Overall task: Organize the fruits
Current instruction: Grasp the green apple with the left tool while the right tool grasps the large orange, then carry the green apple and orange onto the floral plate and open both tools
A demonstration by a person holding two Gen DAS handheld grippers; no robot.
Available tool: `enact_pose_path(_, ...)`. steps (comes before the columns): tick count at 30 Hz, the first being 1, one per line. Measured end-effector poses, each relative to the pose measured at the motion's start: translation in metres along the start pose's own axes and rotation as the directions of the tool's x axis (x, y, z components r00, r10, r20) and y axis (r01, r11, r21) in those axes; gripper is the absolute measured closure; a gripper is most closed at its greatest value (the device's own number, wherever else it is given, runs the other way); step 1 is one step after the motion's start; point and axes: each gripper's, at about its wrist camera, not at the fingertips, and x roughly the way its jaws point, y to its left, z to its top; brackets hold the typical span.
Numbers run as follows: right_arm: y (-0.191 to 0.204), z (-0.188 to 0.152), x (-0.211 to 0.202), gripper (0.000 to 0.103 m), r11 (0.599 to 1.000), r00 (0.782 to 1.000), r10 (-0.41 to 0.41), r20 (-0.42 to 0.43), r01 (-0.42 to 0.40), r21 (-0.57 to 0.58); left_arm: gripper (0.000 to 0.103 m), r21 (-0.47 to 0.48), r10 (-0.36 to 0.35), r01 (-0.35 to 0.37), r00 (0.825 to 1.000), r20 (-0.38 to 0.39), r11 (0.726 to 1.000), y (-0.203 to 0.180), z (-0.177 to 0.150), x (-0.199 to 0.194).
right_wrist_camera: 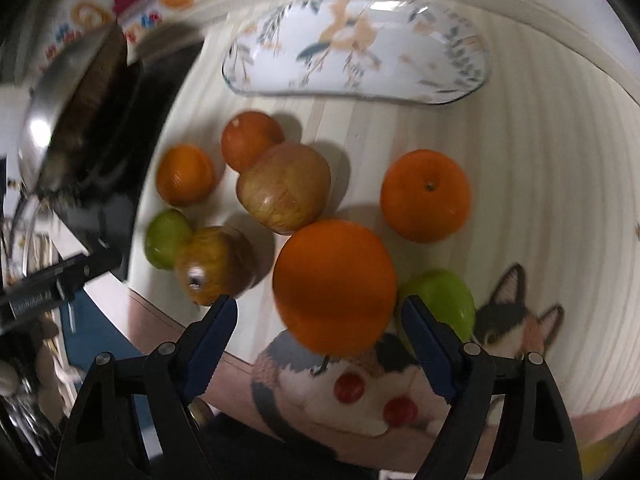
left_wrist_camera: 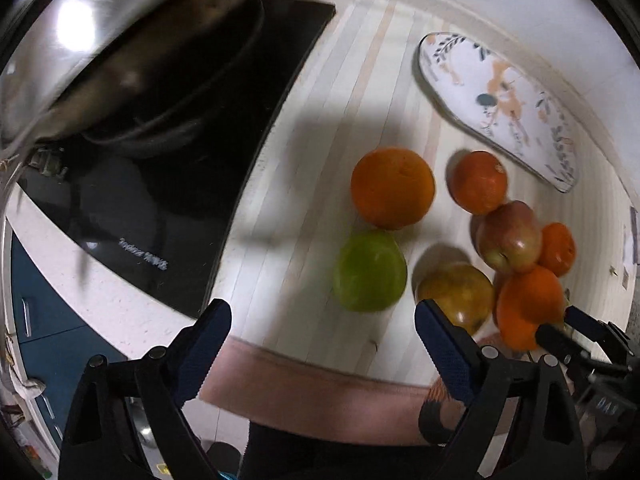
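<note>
**Fruit count on striped mat, both grippers spread**

Right wrist view, count: 4 orange fruits, 2 green apples, 2 red-yellow apples, 2 cherry tomatoes, 1 floral plate [right_wrist_camera: 452,44].

Oranges: large orange [right_wrist_camera: 335,286] nearest the camera, smooth and blurred, between the fingers of the right gripper [right_wrist_camera: 319,307]; jaws wide apart, no contact visible, so nothing is gripped. Stemmed orange [right_wrist_camera: 425,195] sits apart to the right. 2 smaller oranges [right_wrist_camera: 185,174] [right_wrist_camera: 251,139] lie toward the stove.

Apples: streaked red-yellow apple [right_wrist_camera: 285,188] touches the darker small orange. Second streaked apple [right_wrist_camera: 215,265] touches 1 green apple [right_wrist_camera: 166,238]; the other green apple [right_wrist_camera: 440,300] lies behind the right finger.

Cherry tomatoes [right_wrist_camera: 349,387] rest on the mat's cat print.

Left gripper [left_wrist_camera: 322,316]: jaws wide apart, holding nothing, with the green apple [left_wrist_camera: 370,271] just beyond.
</note>
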Motion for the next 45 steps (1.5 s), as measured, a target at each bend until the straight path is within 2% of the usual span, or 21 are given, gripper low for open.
enact_pose_path(3, 0.006, 0.009, 0.018, 0.016, 0.998, 0.998, -0.029, -0.057, 0.027, -0.049, 0.009, 0.017, 0.024, -0.023, 1.0, -0.017, 1.0, -0.004, 0.008, 0.01)
enact_pose_path(9, 0.012, 0.015, 0.03, 0.016, 0.989, 0.991, -0.094, -0.093, 0.082, -0.124, 0.009, 0.094, 0.101, -0.099, 0.995, -0.012, 0.991, -0.018, 0.012, 0.018)
enact_pose_path(14, 0.02, 0.016, 0.036, 0.016, 0.978, 0.984, -0.14, -0.112, 0.12, -0.168, 0.018, 0.16, 0.106, -0.101, 0.994, -0.025, 0.982, -0.031, 0.004, 0.025)
enact_pose_path(15, 0.022, 0.016, 0.037, 0.016, 0.975, 0.982, -0.153, -0.114, 0.131, -0.178, 0.021, 0.157, 0.098, -0.092, 0.995, -0.031, 0.983, -0.031, 0.005, 0.028)
enact_pose_path(18, 0.028, 0.017, 0.04, 0.016, 0.968, 0.977, -0.18, -0.116, 0.156, -0.196, 0.021, 0.118, 0.009, -0.003, 0.999, -0.053, 0.993, -0.026, 0.009, 0.036)
enact_pose_path(23, 0.039, 0.016, 0.048, 0.017, 0.948, 0.966, -0.234, -0.113, 0.201, -0.249, 0.027, 0.107, -0.061, 0.066, 0.997, -0.053, 0.992, -0.024, 0.005, 0.042)
enact_pose_path(26, 0.048, 0.015, 0.053, 0.021, 0.93, 0.956, -0.275, -0.101, 0.238, -0.278, 0.042, 0.093, -0.112, 0.118, 0.992, -0.063, 0.989, -0.023, 0.004, 0.04)
enact_pose_path(27, 0.049, 0.014, 0.053, 0.021, 0.93, 0.956, -0.276, -0.099, 0.239, -0.279, 0.05, 0.093, -0.124, 0.129, 0.99, -0.065, 0.987, -0.025, 0.003, 0.039)
enact_pose_path(28, 0.049, 0.014, 0.053, 0.022, 0.93, 0.957, -0.274, -0.097, 0.238, -0.278, 0.051, 0.095, -0.124, 0.13, 0.99, -0.062, 0.987, -0.026, 0.002, 0.038)
enact_pose_path(33, 0.047, 0.007, 0.05, 0.023, 0.938, 0.963, -0.255, -0.086, 0.225, -0.265, 0.051, 0.086, -0.094, 0.097, 0.995, -0.043, 0.992, -0.038, -0.003, 0.034)
enact_pose_path(36, 0.038, 0.003, 0.044, 0.023, 0.952, 0.97, -0.23, -0.084, 0.207, -0.224, 0.051, 0.086, -0.076, 0.078, 0.997, -0.017, 0.993, -0.034, -0.009, 0.026)
enact_pose_path(37, 0.035, 0.001, 0.041, 0.024, 0.96, 0.974, -0.213, -0.083, 0.193, -0.203, 0.051, 0.084, -0.072, 0.072, 0.997, -0.01, 0.994, -0.044, -0.003, 0.031)
enact_pose_path(41, 0.016, -0.007, 0.02, 0.024, 0.982, 0.986, -0.148, -0.08, 0.137, -0.128, 0.051, 0.074, -0.094, 0.092, 0.995, 0.027, 0.993, -0.038, -0.015, -0.003)
enact_pose_path(45, -0.003, -0.01, -0.003, 0.024, 0.995, 0.995, -0.08, -0.064, 0.076, -0.067, 0.051, 0.082, -0.132, 0.126, 0.989, 0.068, 0.989, -0.039, -0.011, -0.031)
